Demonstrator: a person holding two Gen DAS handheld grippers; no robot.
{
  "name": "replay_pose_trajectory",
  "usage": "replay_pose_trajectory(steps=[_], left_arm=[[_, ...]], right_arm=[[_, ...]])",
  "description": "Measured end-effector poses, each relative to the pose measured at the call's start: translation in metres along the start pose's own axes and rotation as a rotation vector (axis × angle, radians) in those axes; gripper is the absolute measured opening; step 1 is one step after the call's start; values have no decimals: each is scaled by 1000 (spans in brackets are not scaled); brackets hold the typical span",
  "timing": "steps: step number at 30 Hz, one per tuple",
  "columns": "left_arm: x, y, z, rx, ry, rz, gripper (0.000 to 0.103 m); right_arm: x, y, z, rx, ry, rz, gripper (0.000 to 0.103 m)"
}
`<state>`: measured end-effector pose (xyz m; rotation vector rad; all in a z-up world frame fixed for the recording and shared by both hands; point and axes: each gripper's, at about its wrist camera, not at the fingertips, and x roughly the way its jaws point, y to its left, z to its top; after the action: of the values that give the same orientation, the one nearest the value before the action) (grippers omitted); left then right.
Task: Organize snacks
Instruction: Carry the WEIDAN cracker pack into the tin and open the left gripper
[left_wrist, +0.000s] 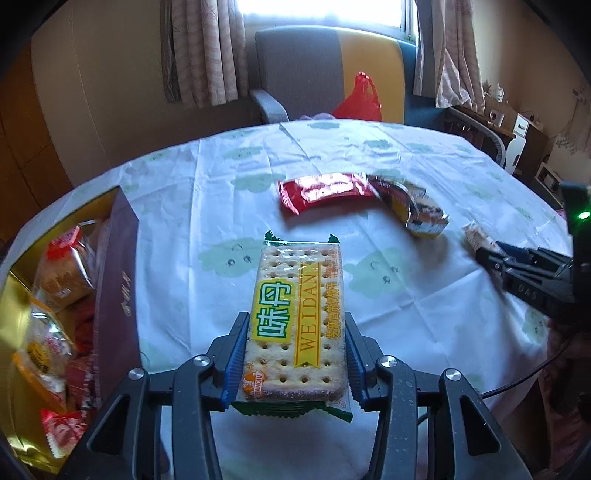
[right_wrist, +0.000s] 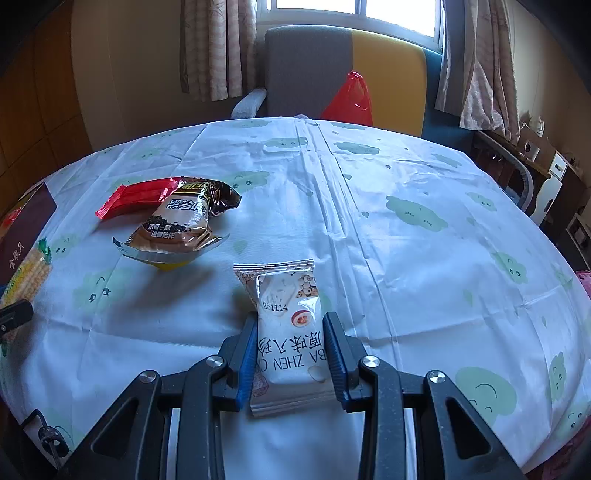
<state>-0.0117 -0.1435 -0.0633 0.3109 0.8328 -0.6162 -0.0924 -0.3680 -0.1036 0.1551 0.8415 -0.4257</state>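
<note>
My left claw (left_wrist: 295, 354) grips cracker pack (left_wrist: 299, 325) near desk (left_wrist: 207, 206) front edge, box (left_wrist: 114, 280) left. Right claw (right_wrist: 290, 354) grips white snack (right_wrist: 288, 332); bare cloth to the right. Box contents only in left view.

Cracker pack (left_wrist: 297, 325), white pack (right_wrist: 288, 332) clamped; red (right_wrist: 142, 195), brown (right_wrist: 181, 221) packs overlapping.

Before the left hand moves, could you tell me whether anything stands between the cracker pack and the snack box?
Only the box's own dark wall; the cracker pack in the left gripper must clear it.
</note>
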Motion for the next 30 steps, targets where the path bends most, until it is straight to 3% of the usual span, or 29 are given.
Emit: replay_pose_trajectory(steps=[9,15,20,24,26,30], left_arm=[[-46,19,14,-56,-72,12,47],[-69,54,13,-144,-96,17,47],[-95,117,8,-291,-132,66,47],[-113,191,-4,-473,-146,138,47],[-116,227,-14,-568,-137,161,47],[-108,273,-25,-662,-96,168,47]], right_arm=[[-1,1,0,-4,-2,-8,36],[0,2,1,-6,0,-13,36],[0,2,1,-6,0,-14,36],[0,3,0,-5,1,-17,36],[0,3,0,-4,0,-17,36],[0,3,1,-3,1,-19,36]])
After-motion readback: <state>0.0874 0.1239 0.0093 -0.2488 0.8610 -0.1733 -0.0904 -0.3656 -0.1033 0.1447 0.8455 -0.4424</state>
